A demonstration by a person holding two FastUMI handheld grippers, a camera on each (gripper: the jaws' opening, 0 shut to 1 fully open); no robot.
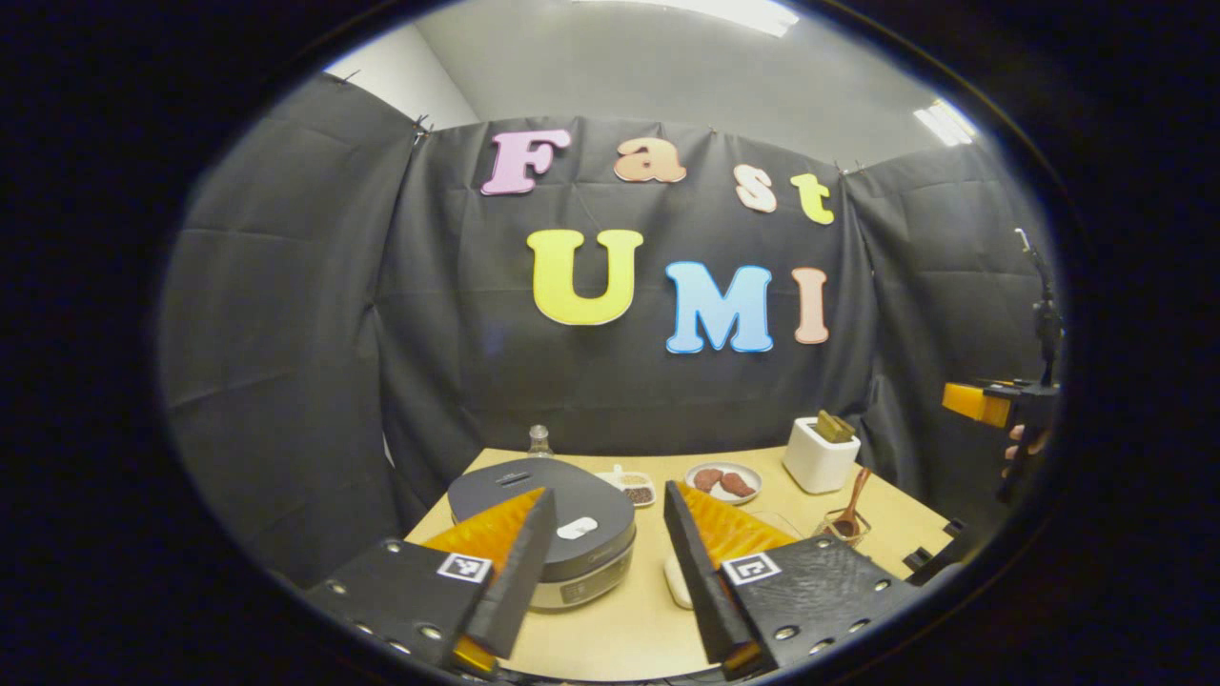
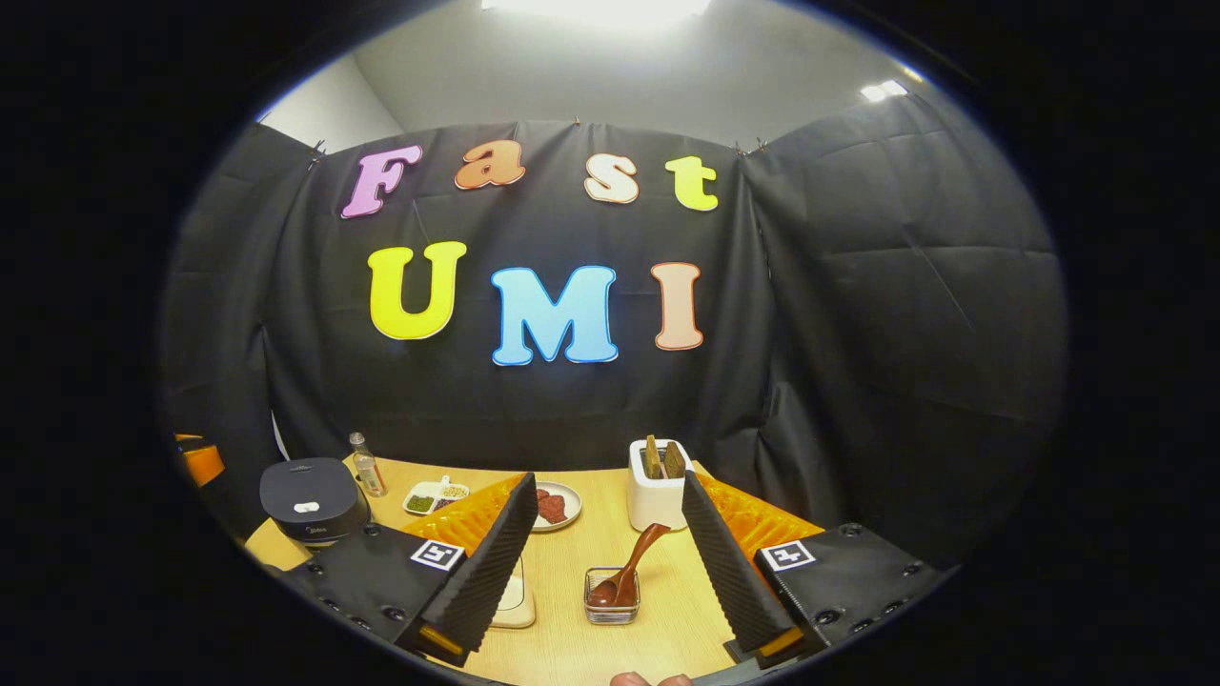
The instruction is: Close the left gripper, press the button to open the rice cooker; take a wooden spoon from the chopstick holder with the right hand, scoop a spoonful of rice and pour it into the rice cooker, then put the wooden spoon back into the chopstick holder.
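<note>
Bottle (image 2: 363, 464), plate (image 2: 564, 505) — divided dish (image 2: 431, 496)

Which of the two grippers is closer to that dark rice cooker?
Left. The left gripper hovers just before the rice cooker, jaws open. The right gripper is farther, over the glass cup, cooker to its left.
</note>
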